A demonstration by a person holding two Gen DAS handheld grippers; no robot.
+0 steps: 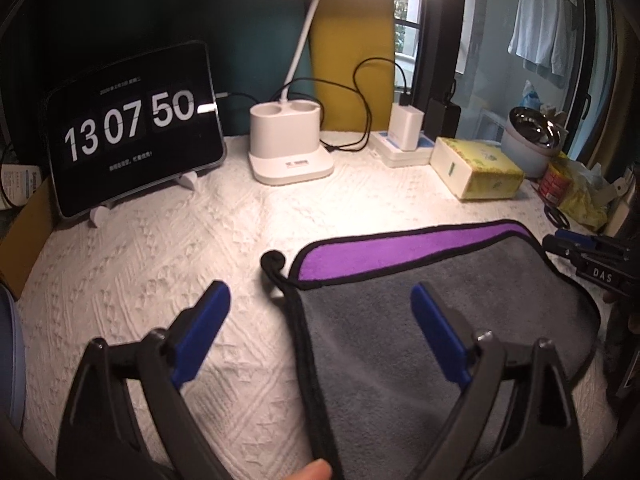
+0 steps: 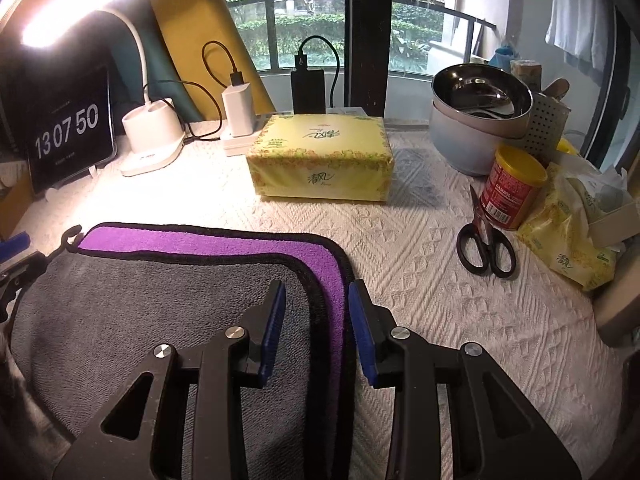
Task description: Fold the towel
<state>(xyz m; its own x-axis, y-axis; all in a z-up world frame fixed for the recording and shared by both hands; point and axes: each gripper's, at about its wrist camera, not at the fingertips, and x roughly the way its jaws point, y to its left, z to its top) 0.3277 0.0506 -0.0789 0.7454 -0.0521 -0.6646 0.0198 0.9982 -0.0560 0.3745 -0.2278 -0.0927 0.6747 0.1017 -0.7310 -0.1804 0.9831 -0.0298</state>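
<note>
towel (image 1: 440, 300) lies folded once at lower centre of desk (image 1: 160, 280), left gripper (image 1: 320, 328) jaws wide over its left hem, right gripper (image 2: 316, 328) jaws narrow astride right hem; pinch both layers squarely before next fold.

This is a lived-in home, at a counter (image 2: 420, 280) set against a balcony window. A white textured cloth covers the counter, and ordinary household things crowd its far edge: a tablet (image 1: 132, 128) showing a flip clock, a white desk lamp (image 1: 290, 148) switched on, a charger (image 2: 237, 110) with cables, a yellow tissue pack (image 2: 320, 158), stacked steel bowls (image 2: 480, 96), a red tin (image 2: 512, 186) and black scissors (image 2: 486, 246). Outside the window (image 2: 304, 20) are a balcony railing and green hedges; laundry (image 1: 540, 36) hangs to the right.
</note>
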